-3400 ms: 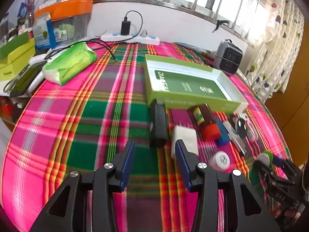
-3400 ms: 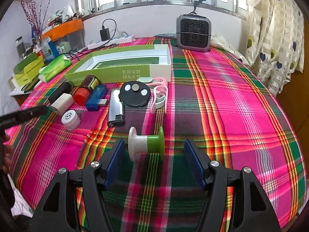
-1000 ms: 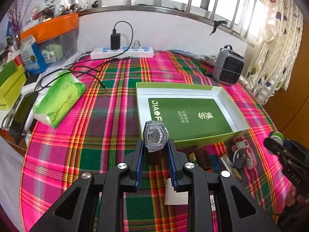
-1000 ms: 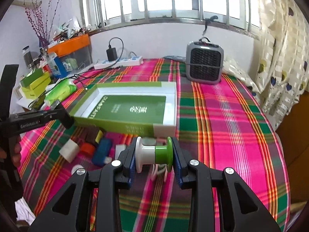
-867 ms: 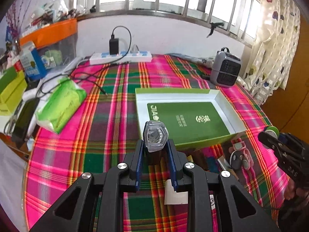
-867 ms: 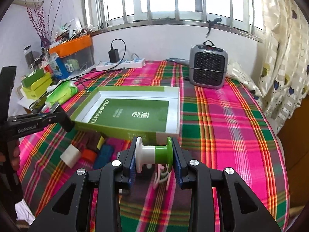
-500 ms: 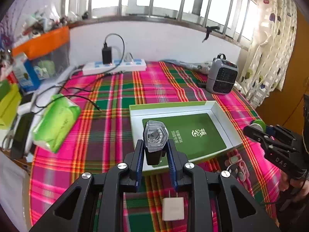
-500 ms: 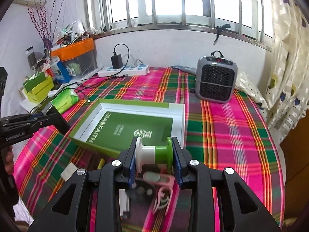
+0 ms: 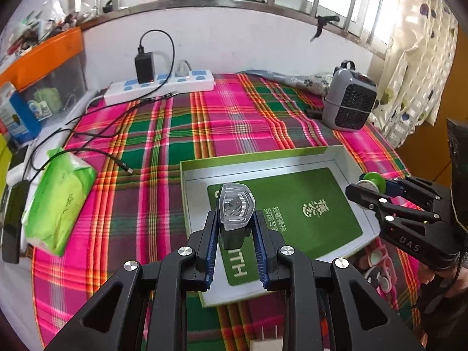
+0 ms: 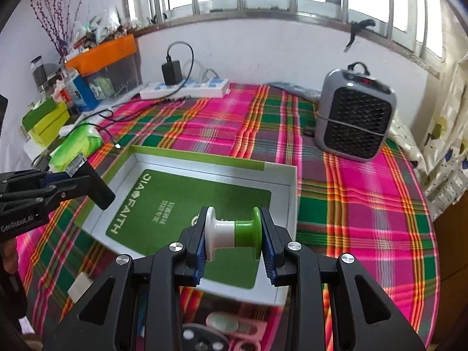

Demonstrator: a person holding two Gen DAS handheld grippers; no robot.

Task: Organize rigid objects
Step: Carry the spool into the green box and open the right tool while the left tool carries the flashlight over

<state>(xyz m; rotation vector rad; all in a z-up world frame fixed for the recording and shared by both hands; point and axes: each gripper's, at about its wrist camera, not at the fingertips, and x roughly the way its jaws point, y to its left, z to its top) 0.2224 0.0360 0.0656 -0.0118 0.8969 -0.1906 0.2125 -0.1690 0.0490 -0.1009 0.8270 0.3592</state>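
Both tongs are loaded right now. The left tongs (image 9: pixel 236 228) are pinching a small black light with a clear lens (image 9: pixel 235 215), held upright over the near-left part of the green box (image 9: pixel 263 158). The right tongs (image 10: pixel 233 239) are squeezed onto a white-and-green spool (image 10: pixel 233 231), held sideways between the pads, above the box's near-right corner.

Progress-wise I'd call it early: the box only shows its green printed card (image 10: pixel 190 222) on the bottom, nothing sorted into it yet. Both carried pieces look about ready to be set down inside. Plenty is left on the plaid tabletop (image 10: pixel 365 219) below the tongs: a white plug block (image 10: pixel 78 288) off to the left, plus pink-and-black bits (image 10: pixel 231 329) right under the right tongs.

Hard to read: those leftovers are mostly covered by the tongs' own bodies or cut by the frame edge, so I can't count them or name them all. The box's near wall is blurry and partly blocked too.
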